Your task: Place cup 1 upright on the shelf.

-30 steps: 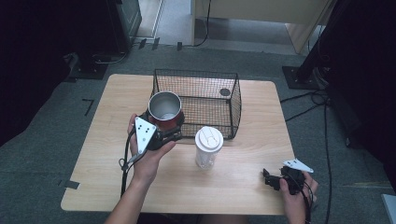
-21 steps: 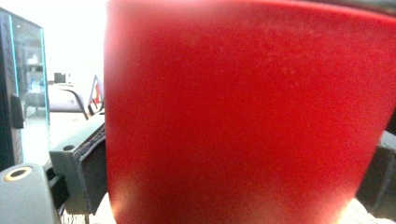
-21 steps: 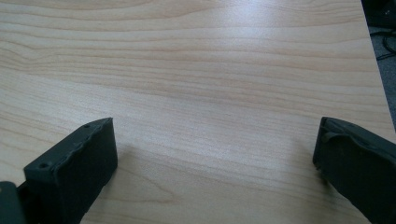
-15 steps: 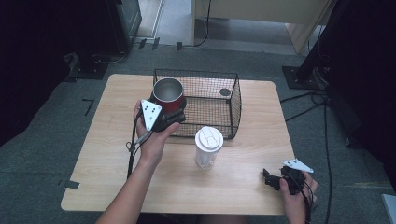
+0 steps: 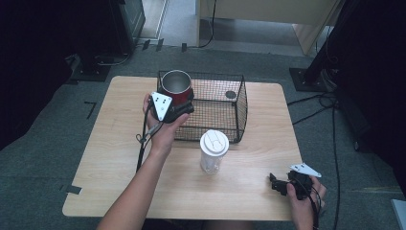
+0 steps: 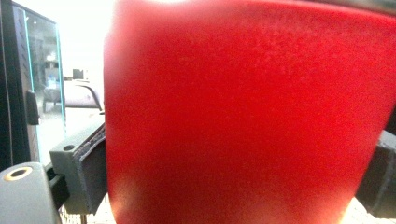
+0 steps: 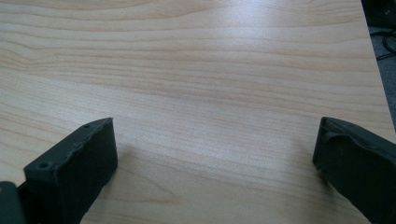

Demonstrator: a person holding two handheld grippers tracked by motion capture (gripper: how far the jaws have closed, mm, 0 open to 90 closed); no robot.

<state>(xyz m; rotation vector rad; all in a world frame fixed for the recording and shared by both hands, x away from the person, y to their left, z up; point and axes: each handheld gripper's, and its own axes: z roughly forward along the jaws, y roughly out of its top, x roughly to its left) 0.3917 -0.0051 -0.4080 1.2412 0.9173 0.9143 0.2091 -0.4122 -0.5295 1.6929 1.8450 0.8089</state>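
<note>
We hold the red cup (image 5: 175,87) in the left gripper (image 5: 184,106), jaws pinching its side; in the left gripper view the red wall (image 6: 247,116) sits between both black jaws. The cup hangs upright, steel mouth up, over the near-left corner of the wire basket (image 5: 239,108), rim above the basket's top edge. We judge the step as putting the cup into the basket.

To do it well: we carry the cup right and a bit far so its base clears the top wire, keep it level, then lower straight down to the basket floor and only then spread the jaws. Our hand and the gripper body sit just outside the basket's left wall, so we watch that they don't hook the wire and drag the basket.

Around: a small dark round thing (image 5: 231,94) lies in the basket near its far-right corner, well apart from where the cup would land. A clear cup with white lid (image 5: 213,149) stands near the basket's near side, not in the path. The right gripper (image 5: 277,184) rests at the table's (image 5: 119,115) near-right corner, jaws spread with bare wood between them in the right gripper view (image 7: 212,154), holding nothing.
</note>
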